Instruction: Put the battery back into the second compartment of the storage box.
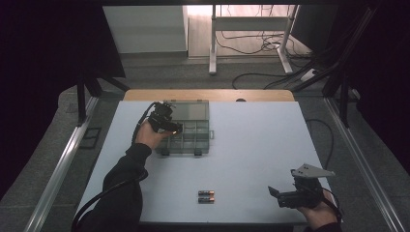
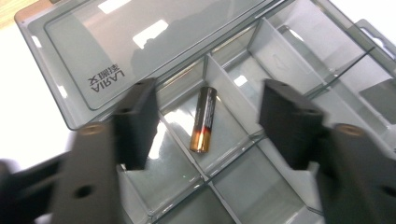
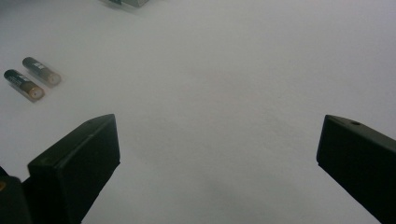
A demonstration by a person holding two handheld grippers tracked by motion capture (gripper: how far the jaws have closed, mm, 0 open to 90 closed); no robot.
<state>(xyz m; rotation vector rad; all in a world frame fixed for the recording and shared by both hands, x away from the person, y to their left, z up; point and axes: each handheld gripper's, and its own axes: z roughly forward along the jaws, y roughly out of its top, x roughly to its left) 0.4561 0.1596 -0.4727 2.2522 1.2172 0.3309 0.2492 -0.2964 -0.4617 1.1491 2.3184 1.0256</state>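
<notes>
The left gripper is held with jaws spread over the open organiser box; a battery lies loose in a compartment between them. Near the table's front, two batteries are seen left of the right gripper, jaws wide, empty

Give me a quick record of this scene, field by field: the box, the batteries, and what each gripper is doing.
box: clear grey compartment box, lid open, on the white table
battery in box: one battery lying flat in a compartment
batteries on table: two batteries side by side near the front edge, apart from the box
left gripper: left gripper open above the box, fingers either side of the boxed battery, not touching it
right gripper: right gripper open, holding nothing, at the table's front right
</notes>
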